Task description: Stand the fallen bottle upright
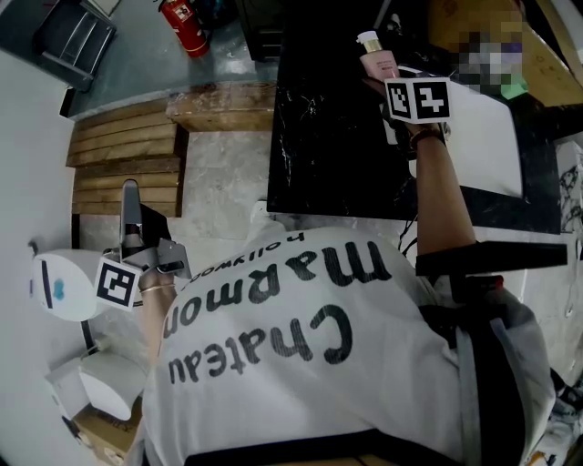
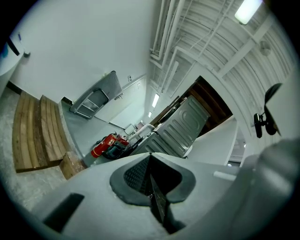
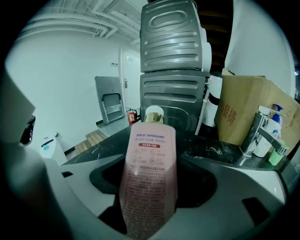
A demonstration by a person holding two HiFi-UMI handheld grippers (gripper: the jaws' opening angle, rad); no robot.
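"Where's the bottle (image 3: 150, 173) from where you stand?"

"Over the black marble counter (image 1: 328, 146), towards its far edge. The right gripper (image 1: 390, 82) has it. The jaws are parted only as wide as the pink body and press on it from either side, low down the label. The cap end points away from the gripper, towards the stacked grey machines (image 3: 172, 61) beyond the counter."

"Is it standing on the counter?"

"I can't tell. The bottle's base is sunk between the jaws, and nothing shows whether it touches the marble. It runs along the line of the gripper, cap ahead."

"And the other one?"

"The left gripper (image 2: 152, 190) is well off the counter's left side, on the near side, held beside the person's white shirt. Its jaws are pressed together with nothing between them."

"What else is round the counter?"

"A wooden pallet (image 1: 123, 159) lies on the floor to the left of it, and a red fire extinguisher (image 1: 185, 23) sits past its far left corner. By the counter's far right end there's a brown cardboard box (image 3: 248, 108), with a metal tap (image 3: 260, 133) just in front of it."
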